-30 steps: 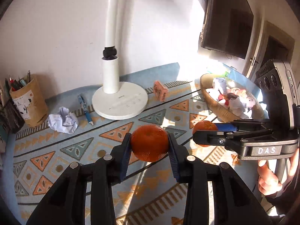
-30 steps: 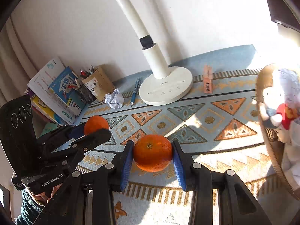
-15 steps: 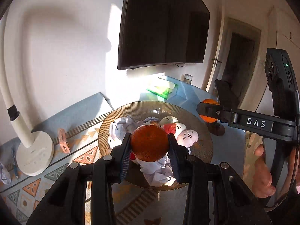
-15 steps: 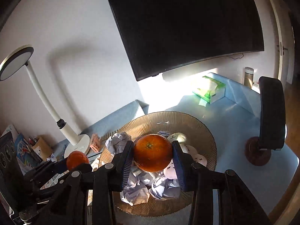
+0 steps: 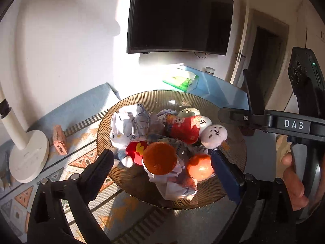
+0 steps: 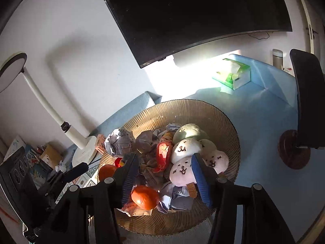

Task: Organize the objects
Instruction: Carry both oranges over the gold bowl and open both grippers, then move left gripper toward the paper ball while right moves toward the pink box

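Two oranges lie in the ribbed amber bowl [image 5: 142,101] among plush toys and crumpled paper. In the left wrist view one orange [image 5: 160,158] sits in the middle and the other orange [image 5: 200,167] to its right. My left gripper [image 5: 162,162] is open above them, holding nothing. In the right wrist view my right gripper [image 6: 162,174] is open and empty over the bowl [image 6: 213,113], with one orange [image 6: 144,196] by its left finger and the other orange [image 6: 106,171] further left. The right gripper's body [image 5: 284,124] shows at the left view's right side.
A white desk lamp [image 5: 26,156] stands left of the bowl, with a pink eraser [image 5: 60,140] beside it on the patterned mat. A green tissue box [image 6: 232,75] sits behind the bowl. A dark monitor [image 5: 178,16] hangs on the wall. Books and a pen holder [image 6: 48,154] are far left.
Both grippers have opened and let go of their oranges, which now lie in the bowl. Before that, both swung from the mat over to the bowl.
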The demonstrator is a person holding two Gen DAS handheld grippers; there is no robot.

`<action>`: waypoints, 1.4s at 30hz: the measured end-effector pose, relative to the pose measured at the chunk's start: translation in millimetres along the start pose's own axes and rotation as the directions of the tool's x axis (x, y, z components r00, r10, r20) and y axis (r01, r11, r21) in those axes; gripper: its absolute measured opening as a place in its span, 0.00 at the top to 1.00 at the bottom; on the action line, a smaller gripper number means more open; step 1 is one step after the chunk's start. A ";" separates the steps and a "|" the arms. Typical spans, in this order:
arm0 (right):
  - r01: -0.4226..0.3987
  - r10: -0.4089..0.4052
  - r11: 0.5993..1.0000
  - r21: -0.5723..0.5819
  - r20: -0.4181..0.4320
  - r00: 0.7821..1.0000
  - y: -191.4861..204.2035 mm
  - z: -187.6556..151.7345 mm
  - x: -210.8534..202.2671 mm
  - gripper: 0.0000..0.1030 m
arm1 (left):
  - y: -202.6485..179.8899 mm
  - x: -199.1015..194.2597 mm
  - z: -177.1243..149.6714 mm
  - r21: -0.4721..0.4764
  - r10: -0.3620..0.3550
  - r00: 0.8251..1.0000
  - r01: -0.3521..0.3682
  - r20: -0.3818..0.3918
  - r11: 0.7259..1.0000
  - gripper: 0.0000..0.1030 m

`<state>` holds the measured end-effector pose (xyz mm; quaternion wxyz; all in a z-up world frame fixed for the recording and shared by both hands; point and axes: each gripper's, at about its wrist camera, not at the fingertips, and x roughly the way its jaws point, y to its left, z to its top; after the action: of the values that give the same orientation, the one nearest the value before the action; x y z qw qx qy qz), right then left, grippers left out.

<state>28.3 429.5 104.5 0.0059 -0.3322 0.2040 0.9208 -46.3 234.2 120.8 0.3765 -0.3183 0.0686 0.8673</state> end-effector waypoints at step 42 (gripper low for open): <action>-0.228 0.164 0.916 -0.332 -0.208 0.964 199.5 -139.8 101.4 0.49 | 194.8 -181.4 -193.2 -0.588 0.548 0.832 -0.487 -0.087 0.646 0.03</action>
<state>5.3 180.9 19.1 -0.1644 -0.3856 0.0678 0.9054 7.9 -83.4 54.5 -0.0018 -0.3419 -0.1338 0.9302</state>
